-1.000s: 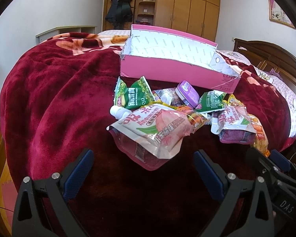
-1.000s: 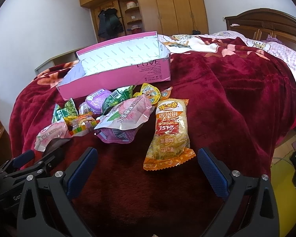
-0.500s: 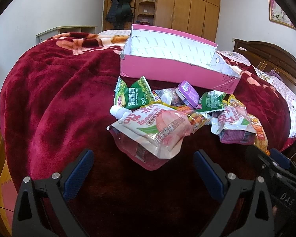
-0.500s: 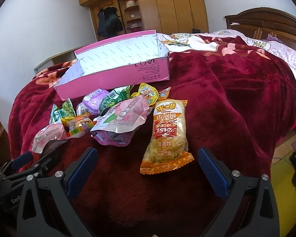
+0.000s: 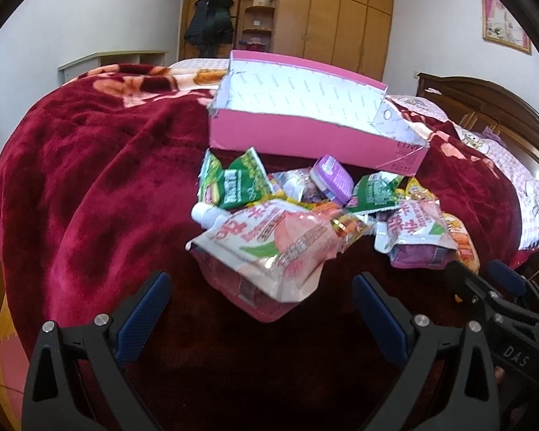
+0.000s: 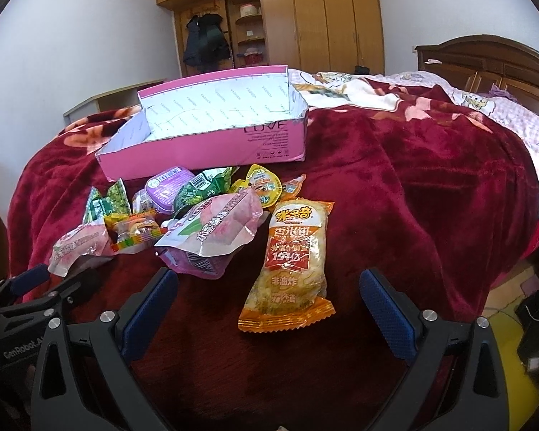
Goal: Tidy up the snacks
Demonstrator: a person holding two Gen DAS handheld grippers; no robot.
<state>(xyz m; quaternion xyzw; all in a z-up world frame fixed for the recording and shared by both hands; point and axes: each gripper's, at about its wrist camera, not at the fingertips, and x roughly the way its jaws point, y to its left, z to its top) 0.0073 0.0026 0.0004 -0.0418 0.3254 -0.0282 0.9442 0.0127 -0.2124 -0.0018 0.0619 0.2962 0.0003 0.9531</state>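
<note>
Task barely started, judging by the layout: the open pink cardboard box with white lining (image 6: 212, 136) sits empty at the far side of the dark red plush blanket on the bed (image 6: 413, 186), with the whole heap of snacks unsorted just in front of it. The orange-yellow rice cracker bag (image 6: 293, 262) lies nearest the right gripper (image 6: 266, 305), the pink peach-print pouch (image 5: 269, 244) nearest the left gripper (image 5: 262, 309). Both grippers are spread wide, holding nothing, hovering at the near edge; every item is left to box.
</note>
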